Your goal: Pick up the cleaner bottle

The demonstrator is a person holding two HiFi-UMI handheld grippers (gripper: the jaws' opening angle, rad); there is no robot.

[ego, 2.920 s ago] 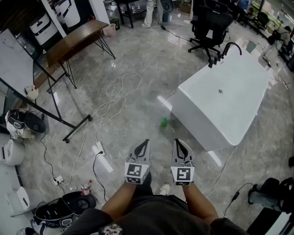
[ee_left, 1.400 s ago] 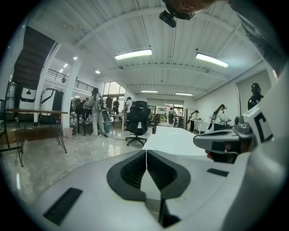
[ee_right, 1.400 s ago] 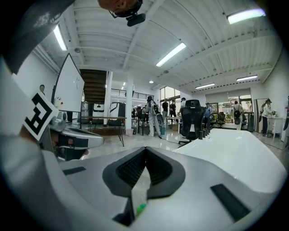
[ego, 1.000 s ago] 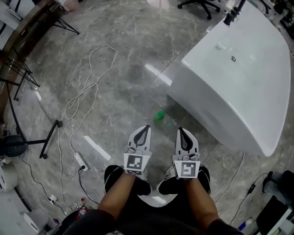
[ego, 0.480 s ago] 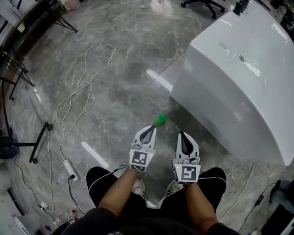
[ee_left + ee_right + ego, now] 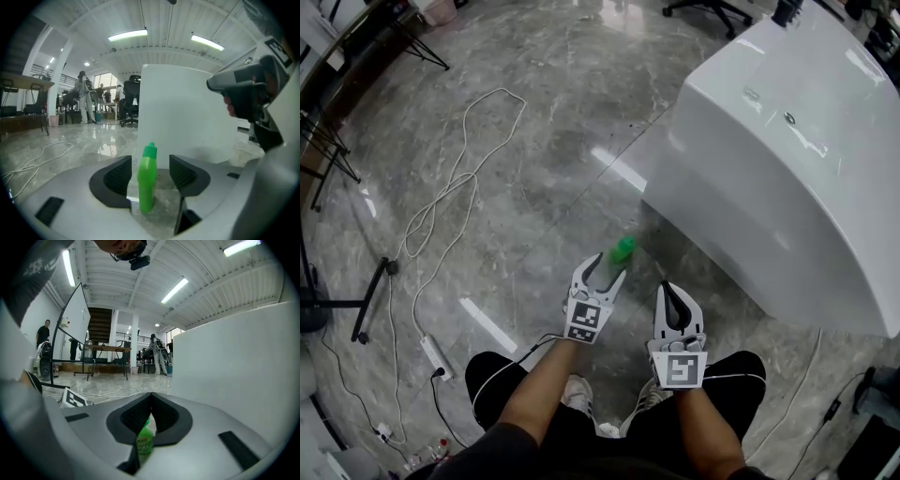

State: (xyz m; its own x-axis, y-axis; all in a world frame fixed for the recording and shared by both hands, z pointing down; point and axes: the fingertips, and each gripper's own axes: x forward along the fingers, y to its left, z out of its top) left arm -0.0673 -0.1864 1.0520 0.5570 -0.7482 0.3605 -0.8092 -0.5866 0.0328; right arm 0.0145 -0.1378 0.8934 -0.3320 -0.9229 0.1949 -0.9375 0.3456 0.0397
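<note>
The green cleaner bottle [image 6: 622,249] stands upright on the grey floor, close to the white bathtub [image 6: 787,159]. My left gripper [image 6: 601,270] is low, just short of the bottle, and its jaws are opening. In the left gripper view the bottle [image 6: 147,178] shows in the gap of the left gripper [image 6: 150,174], with neither pad touching it. My right gripper [image 6: 674,289] hangs shut and empty a little behind and to the right. In the right gripper view the bottle [image 6: 144,442] peeks out below the closed tips of the right gripper [image 6: 151,397].
The tub's side wall [image 6: 187,112] rises right behind the bottle. White cables [image 6: 441,206] and a power strip [image 6: 434,358] trail over the floor at left, near a black stand foot [image 6: 370,300]. The person's knees and shoes are below the grippers.
Both grippers have come down toward the floor as the person crouched. The left gripper has moved forward to the bottle and its jaws have gone from shut to open.
</note>
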